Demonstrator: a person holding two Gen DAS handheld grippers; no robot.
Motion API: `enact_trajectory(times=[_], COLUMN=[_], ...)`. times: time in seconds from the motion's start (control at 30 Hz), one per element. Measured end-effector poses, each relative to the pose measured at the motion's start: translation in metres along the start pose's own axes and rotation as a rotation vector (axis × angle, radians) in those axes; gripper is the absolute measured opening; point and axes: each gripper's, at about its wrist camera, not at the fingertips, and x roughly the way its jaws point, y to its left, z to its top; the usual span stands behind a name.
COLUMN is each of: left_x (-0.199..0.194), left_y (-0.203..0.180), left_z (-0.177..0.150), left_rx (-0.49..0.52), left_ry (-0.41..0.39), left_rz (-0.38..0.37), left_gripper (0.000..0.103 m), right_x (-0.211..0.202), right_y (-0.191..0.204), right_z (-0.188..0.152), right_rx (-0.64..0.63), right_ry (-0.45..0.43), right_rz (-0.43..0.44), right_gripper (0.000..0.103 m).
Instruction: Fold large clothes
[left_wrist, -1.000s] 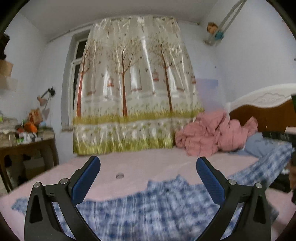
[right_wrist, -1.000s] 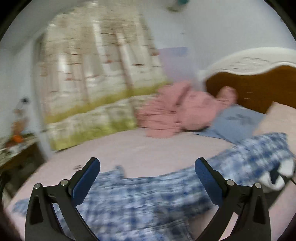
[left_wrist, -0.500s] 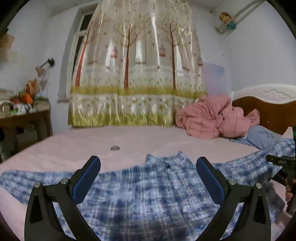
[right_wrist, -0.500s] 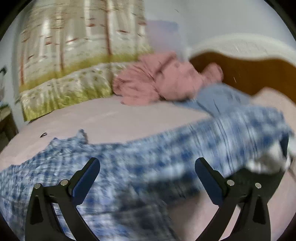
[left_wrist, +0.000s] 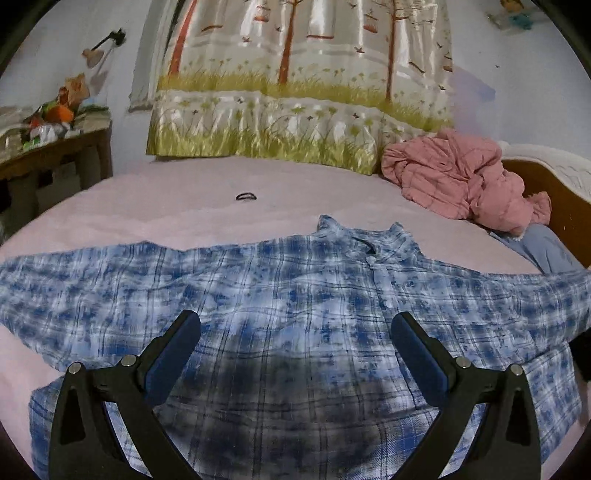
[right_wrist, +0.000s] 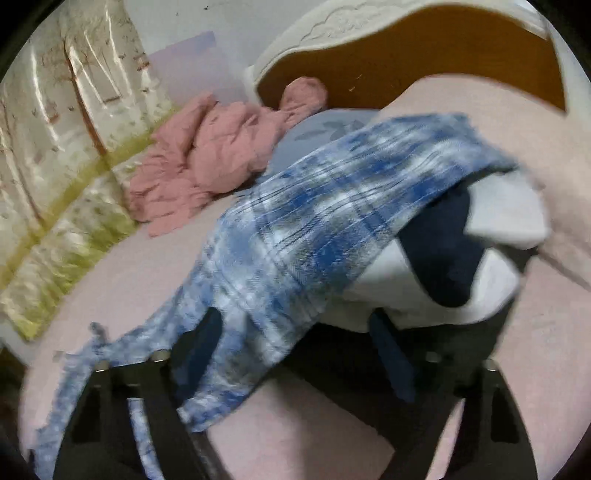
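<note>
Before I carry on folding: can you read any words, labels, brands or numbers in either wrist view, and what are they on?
No readable text in either view.
plaid shirt: no label or tag shows at the collar.
packets on the desk: any print is too small to read.
curtain: only pictures of trees, grass and birdcages, no words.
Right wrist view: too blurred to read anything.

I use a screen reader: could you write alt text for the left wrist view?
A blue plaid shirt lies spread flat on a pink bed, with the open left gripper above it. Behind are a crumpled pink garment and a tree-print curtain.
</note>
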Motion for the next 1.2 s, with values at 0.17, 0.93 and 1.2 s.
enact_trajectory(times=[0.17,0.93,1.2], left_x=[0.0,-0.016,-0.027], left_y=[-0.009,-0.025,-0.032], left_z=[0.002,0.01,0.01], left_rx=[0.019,0.075,0.077], left_ry=[0.02,-0.011,-0.049], left_rz=[-0.032,-0.069,-0.093], left_gripper=[0.102,0.101,0.101], right_x=[0.012,0.049,-0.003], right_y=[0.014,0.207,0.144], right_z=[-0.002,-0.152,-0.132], right_rx=[-0.12,-0.704,-0.134], right_ry=[-0.045,0.321,0.165], right_rz=[0.008,0.265,0.092], right_gripper=[0.043,0.017,0.07])
